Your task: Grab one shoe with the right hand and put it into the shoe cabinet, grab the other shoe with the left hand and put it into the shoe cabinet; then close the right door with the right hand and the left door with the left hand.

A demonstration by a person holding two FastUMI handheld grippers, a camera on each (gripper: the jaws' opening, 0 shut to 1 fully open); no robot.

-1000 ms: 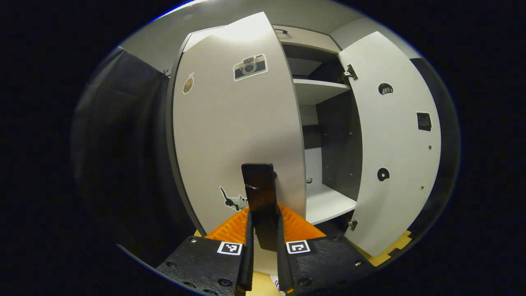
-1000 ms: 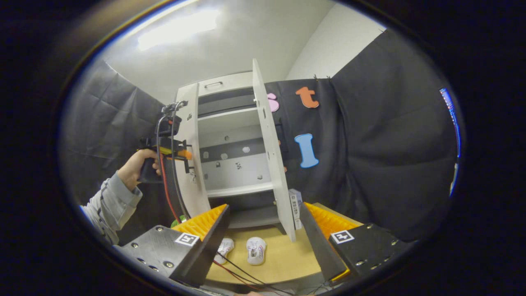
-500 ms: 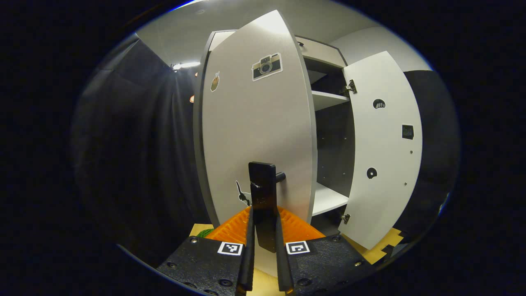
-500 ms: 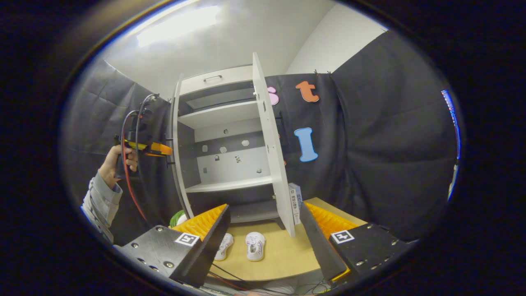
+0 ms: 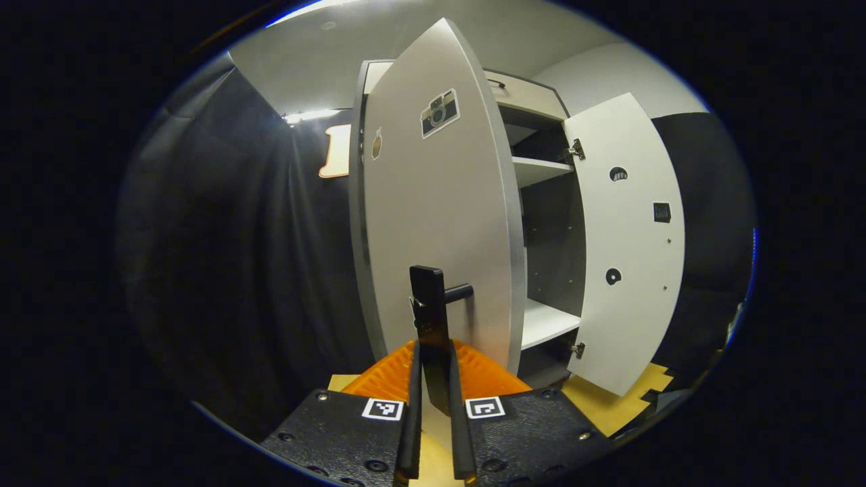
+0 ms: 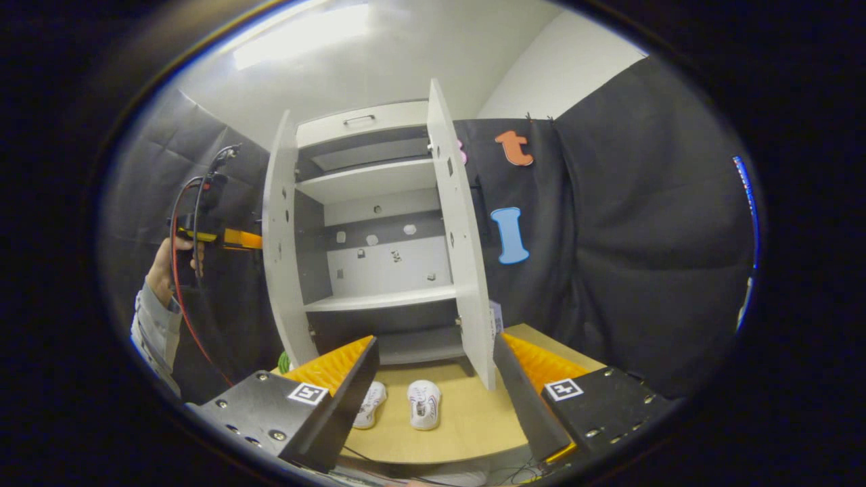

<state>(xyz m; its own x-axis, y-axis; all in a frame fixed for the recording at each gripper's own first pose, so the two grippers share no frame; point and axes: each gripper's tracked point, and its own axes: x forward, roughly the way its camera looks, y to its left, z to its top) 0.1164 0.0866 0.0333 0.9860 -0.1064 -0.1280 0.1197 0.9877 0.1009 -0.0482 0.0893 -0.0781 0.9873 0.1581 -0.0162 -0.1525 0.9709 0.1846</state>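
A white shoe cabinet (image 6: 369, 182) stands with both doors swung out. My left gripper (image 5: 431, 358) is shut on the dark bar handle (image 5: 426, 297) of the left door (image 5: 440, 203); the right door (image 5: 632, 237) hangs wide beside it. In the right gripper view a hand (image 6: 168, 260) holds that left gripper (image 6: 230, 238) at the outer face of the left door (image 6: 279, 237). Two white shoes, one (image 6: 369, 404) beside the other (image 6: 424, 404), lie side by side on the wooden floor in front of the cabinet. My right gripper (image 6: 433, 385) hovers open above them, holding nothing.
The cabinet's shelves (image 6: 382, 299) carry nothing but small stickers on the back panel. The right door (image 6: 467, 237) juts forward toward my right gripper. Black cloth walls close in on both sides. A red cable (image 6: 181, 297) hangs from the left gripper, and something green (image 6: 284, 362) sits by the left door's foot.
The left door has swung further open with my left gripper shut on its handle. The hand holding it has moved left. My right gripper has barely shifted.
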